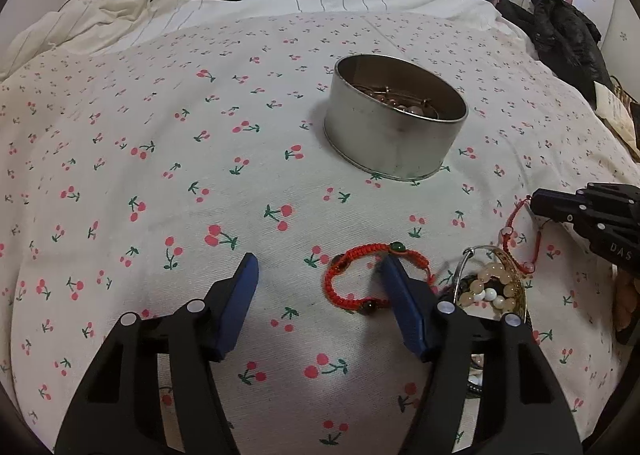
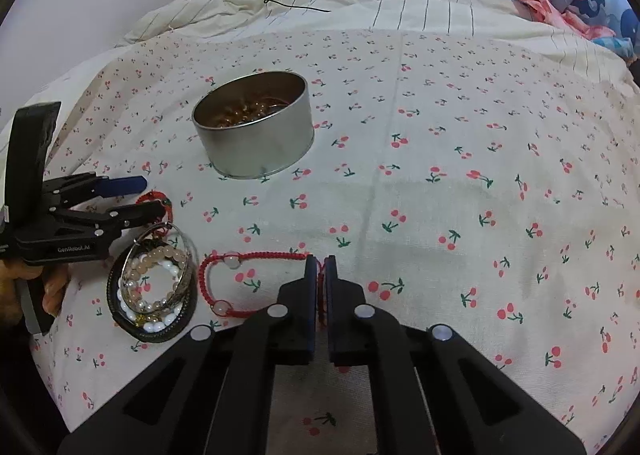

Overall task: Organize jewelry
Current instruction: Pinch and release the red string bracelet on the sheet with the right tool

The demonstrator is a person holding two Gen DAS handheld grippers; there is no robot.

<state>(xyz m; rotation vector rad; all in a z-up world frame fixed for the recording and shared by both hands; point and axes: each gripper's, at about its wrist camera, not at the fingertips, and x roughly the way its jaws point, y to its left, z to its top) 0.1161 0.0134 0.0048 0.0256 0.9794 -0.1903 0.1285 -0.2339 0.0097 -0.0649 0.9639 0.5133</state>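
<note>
A: Any writing you can read?

B: On the left gripper (image 2: 140,197), seen from the right wrist camera, the side of the black body reads "GenRobot.AI". From the left wrist camera the right gripper (image 1: 532,203) shows "DAS" on its body, cut off by the picture's edge. Nothing else is legible.

A: How are the tongs standing?

B: The left gripper's blue fingers (image 1: 240,295) are spread, both tilted down at the cherry-print cloth (image 1: 160,175). Its right finger tip sits inside the loop of an orange braided bracelet (image 1: 344,275), which lies flat and is not pinched. A hand (image 2: 36,291) grips the handle at the picture's left edge.

A: And the right one?

B: Pressed together on the red cord bracelet (image 2: 224,279), the thin cord caught between the pads at their tips. The rest of the loop, with its two clear beads, lies on the cloth to the left of those fingers.

A: Where is the other jewelry?

B: A heap of bangles and bead bracelets (image 2: 156,287) lies between the two grippers, just right of the left one's fingers. The round metal tin (image 2: 252,127) stands beyond both pairs of tips, well apart, with beaded pieces already inside.
</note>
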